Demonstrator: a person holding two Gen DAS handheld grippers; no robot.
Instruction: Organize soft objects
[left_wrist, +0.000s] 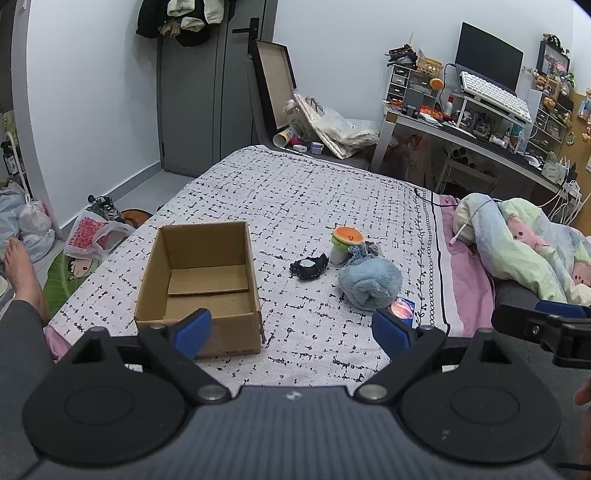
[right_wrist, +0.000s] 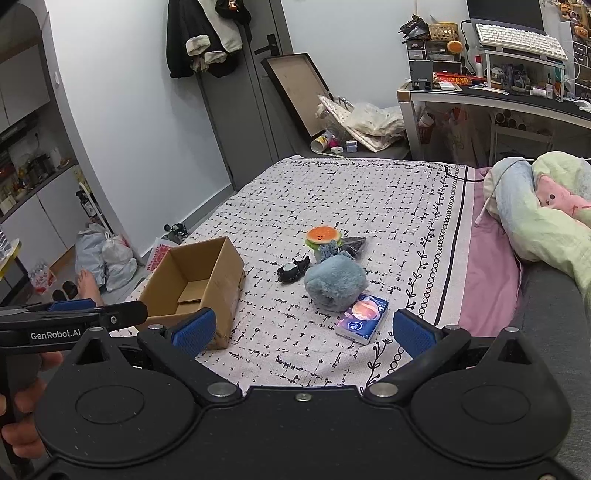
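An open, empty cardboard box (left_wrist: 201, 280) (right_wrist: 195, 284) stands on the patterned bedspread (left_wrist: 295, 192). To its right lie a small black plush (left_wrist: 309, 266) (right_wrist: 292, 271), a blue fluffy plush (left_wrist: 370, 282) (right_wrist: 335, 282), an orange-topped mushroom toy (left_wrist: 345, 240) (right_wrist: 322, 238) and a tissue pack with a planet print (right_wrist: 362, 322) (left_wrist: 403, 308). My left gripper (left_wrist: 291, 332) hovers open at the near bed edge, in front of the box and plush. My right gripper (right_wrist: 301, 332) is open too, short of the tissue pack. Neither holds anything.
A bundled pastel quilt (left_wrist: 528, 251) (right_wrist: 546, 218) lies at the right on a pink sheet. A cluttered desk (left_wrist: 480, 129) stands beyond the bed. Plastic bags (left_wrist: 92, 236) and a person's foot (left_wrist: 18, 266) are on the floor at left.
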